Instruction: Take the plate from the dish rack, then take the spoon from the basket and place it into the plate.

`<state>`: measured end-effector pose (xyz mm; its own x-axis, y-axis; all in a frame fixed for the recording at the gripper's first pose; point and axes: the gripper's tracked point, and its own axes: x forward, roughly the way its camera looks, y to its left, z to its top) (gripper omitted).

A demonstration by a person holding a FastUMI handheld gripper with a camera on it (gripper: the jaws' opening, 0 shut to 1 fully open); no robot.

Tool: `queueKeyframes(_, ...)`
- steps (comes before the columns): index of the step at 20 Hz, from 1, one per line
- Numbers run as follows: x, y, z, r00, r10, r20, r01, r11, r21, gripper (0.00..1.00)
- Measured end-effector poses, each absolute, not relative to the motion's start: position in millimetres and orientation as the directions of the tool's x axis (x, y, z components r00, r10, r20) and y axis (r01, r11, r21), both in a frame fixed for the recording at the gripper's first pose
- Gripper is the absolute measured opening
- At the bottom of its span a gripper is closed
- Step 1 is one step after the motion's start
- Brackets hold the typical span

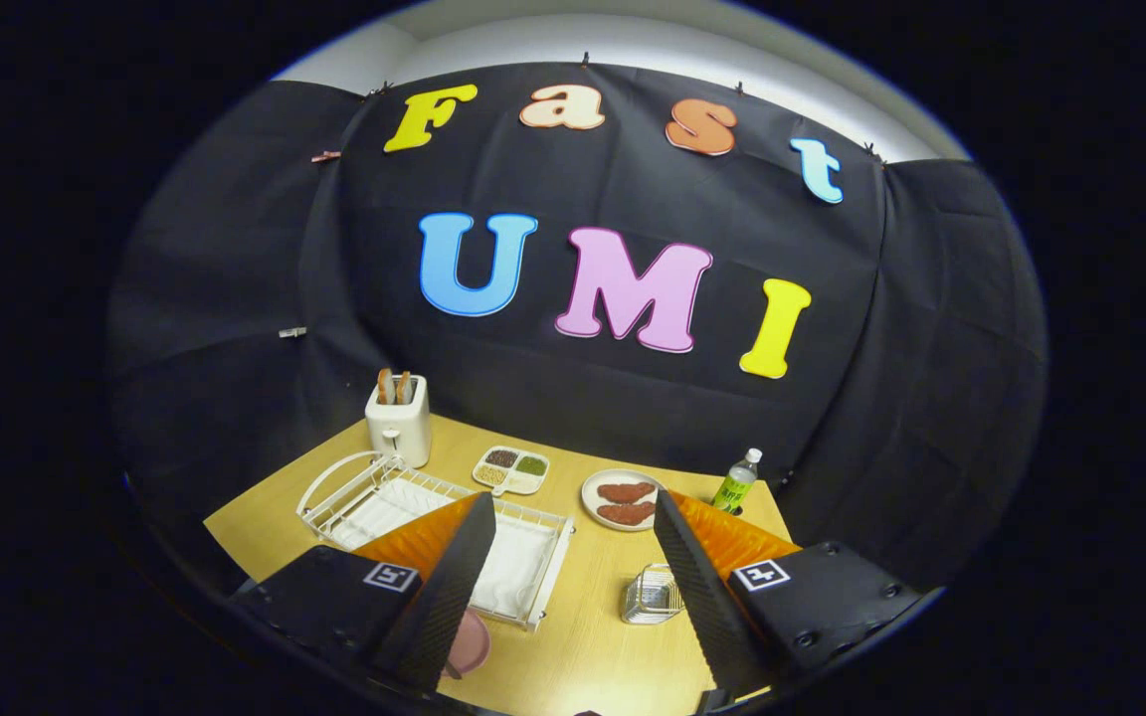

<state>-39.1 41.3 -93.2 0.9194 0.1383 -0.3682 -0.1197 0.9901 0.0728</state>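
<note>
My gripper (573, 499) is held above the wooden table (583, 646), open, with nothing between its fingers. A white wire dish rack (523, 557) stands on the left half of the table, partly behind the left finger (449, 587). A pink plate (474, 644) lies flat on the table just in front of the rack, half hidden by that finger. A small wire basket (649, 595) sits right beside the inner face of the right finger (697, 587). I cannot make out what is in the basket.
A white toaster (398, 420) with toast stands at the table's far left corner. Beyond the fingers lie a divided dish (511, 469) of grains and a plate of brown food (621, 500). A green-labelled bottle (737, 480) stands at the far right.
</note>
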Motion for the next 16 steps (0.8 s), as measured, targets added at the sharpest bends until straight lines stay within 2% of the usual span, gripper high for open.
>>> queueKeyframes(16,-35.8,42.8,-109.1,0.905,0.146,-0.4,-0.112,0.988,0.108,0.99)
